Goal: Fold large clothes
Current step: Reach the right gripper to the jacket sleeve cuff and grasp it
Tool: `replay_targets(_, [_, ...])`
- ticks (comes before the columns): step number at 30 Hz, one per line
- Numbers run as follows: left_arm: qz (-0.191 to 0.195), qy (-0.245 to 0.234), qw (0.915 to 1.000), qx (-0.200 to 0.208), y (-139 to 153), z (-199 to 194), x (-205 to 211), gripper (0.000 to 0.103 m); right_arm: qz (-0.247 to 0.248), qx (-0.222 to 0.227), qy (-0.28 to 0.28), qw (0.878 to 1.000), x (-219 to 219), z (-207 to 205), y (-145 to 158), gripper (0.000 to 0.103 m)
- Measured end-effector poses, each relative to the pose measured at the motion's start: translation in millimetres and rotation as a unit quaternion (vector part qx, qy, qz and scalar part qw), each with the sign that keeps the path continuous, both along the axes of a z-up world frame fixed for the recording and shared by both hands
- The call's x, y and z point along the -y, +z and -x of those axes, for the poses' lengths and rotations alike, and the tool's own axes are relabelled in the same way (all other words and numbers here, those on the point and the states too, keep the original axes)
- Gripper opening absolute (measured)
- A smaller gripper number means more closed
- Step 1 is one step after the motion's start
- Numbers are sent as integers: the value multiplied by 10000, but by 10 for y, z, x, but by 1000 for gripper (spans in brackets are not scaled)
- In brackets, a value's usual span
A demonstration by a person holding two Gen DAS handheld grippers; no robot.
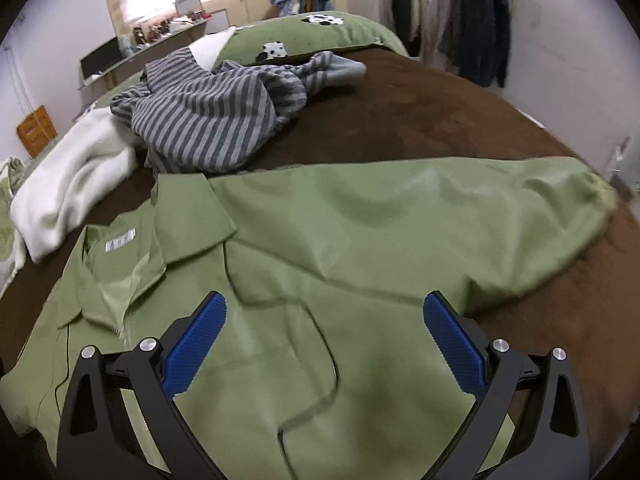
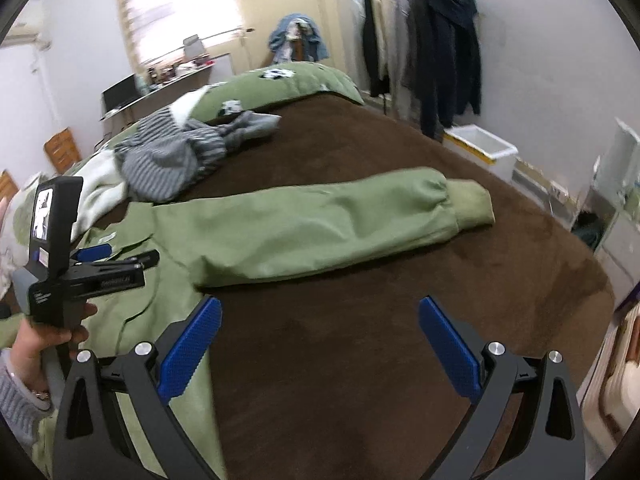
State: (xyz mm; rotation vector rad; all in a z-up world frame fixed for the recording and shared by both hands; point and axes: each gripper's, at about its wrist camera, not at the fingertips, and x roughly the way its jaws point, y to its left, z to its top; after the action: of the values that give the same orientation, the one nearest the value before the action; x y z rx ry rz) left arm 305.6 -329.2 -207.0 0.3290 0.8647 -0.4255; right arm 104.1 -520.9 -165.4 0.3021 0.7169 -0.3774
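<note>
A green jacket [image 1: 320, 264] lies front-up on the brown bedspread [image 1: 420, 120], collar to the left, one sleeve [image 2: 320, 224] stretched out to the right with its cuff [image 2: 472, 204] at the end. My left gripper [image 1: 324, 304] hovers open over the jacket's chest, nothing between its blue pads [image 1: 196, 344]. My right gripper [image 2: 320, 308] is open above bare bedspread [image 2: 340, 360], just below the sleeve and right of the jacket's side edge. The left gripper [image 2: 116, 254] also shows in the right wrist view, held in a hand [image 2: 40, 340] over the collar.
A striped grey garment [image 1: 208, 116] lies crumpled beyond the jacket, a white blanket [image 1: 72, 184] to its left. Green pillows [image 1: 316, 36] sit at the bed's far end. A rack of hanging clothes [image 2: 424, 48] and a white bin [image 2: 484, 148] stand to the right.
</note>
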Motion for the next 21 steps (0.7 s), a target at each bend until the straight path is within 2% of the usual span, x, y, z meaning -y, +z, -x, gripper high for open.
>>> replay_targets(6, [155, 11, 9983, -558, -364, -284, 218, 97, -389, -107, -182, 9990, 471, -79, -314, 98])
replay_targets(9, [23, -40, 9974, -724, -547, -335, 304, 97, -695, 59, -330, 9970, 777, -102, -396, 98])
replay_targets(14, [-1, -57, 9976, -694, -626, -314, 306, 98, -1402, 223, -277, 9895, 1225, -240, -533, 98])
replay_targets(21, [-30, -17, 9984, -567, -661, -304, 328, 98, -2260, 556, -793, 9693, 1858, -434, -755, 98])
